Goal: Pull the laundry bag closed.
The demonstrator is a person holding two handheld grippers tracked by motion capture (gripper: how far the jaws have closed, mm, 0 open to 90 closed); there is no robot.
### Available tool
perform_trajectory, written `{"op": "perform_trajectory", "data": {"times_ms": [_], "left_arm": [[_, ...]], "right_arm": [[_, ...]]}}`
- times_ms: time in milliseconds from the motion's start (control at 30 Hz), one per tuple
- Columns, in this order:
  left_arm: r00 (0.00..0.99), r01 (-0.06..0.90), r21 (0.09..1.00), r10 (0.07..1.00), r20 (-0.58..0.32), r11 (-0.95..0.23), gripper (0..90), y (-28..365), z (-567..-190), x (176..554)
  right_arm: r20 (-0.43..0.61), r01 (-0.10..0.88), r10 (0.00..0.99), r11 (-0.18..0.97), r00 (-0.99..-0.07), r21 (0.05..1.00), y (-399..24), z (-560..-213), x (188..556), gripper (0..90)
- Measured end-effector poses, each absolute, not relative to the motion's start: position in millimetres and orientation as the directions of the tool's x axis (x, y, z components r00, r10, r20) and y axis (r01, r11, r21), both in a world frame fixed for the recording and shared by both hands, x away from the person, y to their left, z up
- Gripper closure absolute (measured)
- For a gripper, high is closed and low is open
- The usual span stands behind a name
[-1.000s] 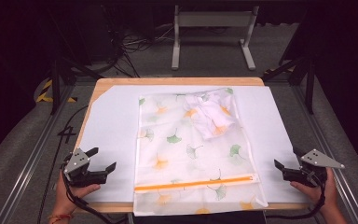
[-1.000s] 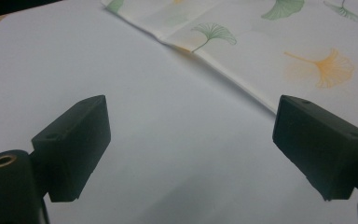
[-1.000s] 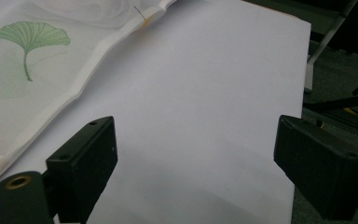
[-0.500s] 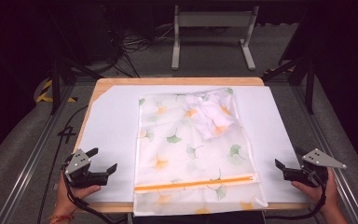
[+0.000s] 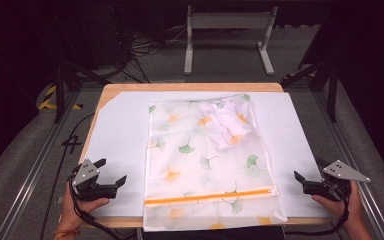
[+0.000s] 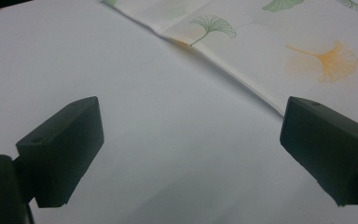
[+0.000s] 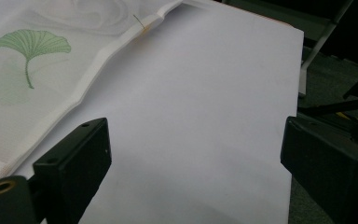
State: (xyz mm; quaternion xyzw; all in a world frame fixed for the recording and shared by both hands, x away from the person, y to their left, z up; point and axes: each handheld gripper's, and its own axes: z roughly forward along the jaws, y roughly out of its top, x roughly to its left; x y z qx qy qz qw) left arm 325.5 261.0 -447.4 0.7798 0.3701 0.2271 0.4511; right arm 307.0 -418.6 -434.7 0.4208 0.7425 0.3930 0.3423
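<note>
Nothing moved since earlier: left gripper [image 5: 111, 172] and right gripper [image 5: 308, 180] flank the mesh bag [image 5: 207, 165], jaws spread, empty, likely staging.

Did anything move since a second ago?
Nothing visibly changed. The left gripper and right gripper sit open at the table's sides, holding nothing, and the leaf-print bag lies flat on the white sheet as before.

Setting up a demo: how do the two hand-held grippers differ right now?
The left gripper sits over the white sheet, nearer the bag; the right gripper sits at the sheet's right edge, farther from the bag. Both are open, empty, and pointed inward.
</note>
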Motion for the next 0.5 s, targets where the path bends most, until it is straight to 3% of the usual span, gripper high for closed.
{"op": "perform_trajectory", "data": {"times_ms": [500], "left_arm": [[0.626,0.368,0.86,0.778,0.051,-0.353,8.6,257.6,-447.8,326.2]], "right_arm": [[-0.21,0.36,0.879,0.379,-0.428,0.853,-410.6,-435.6,307.0,9.8]]}}
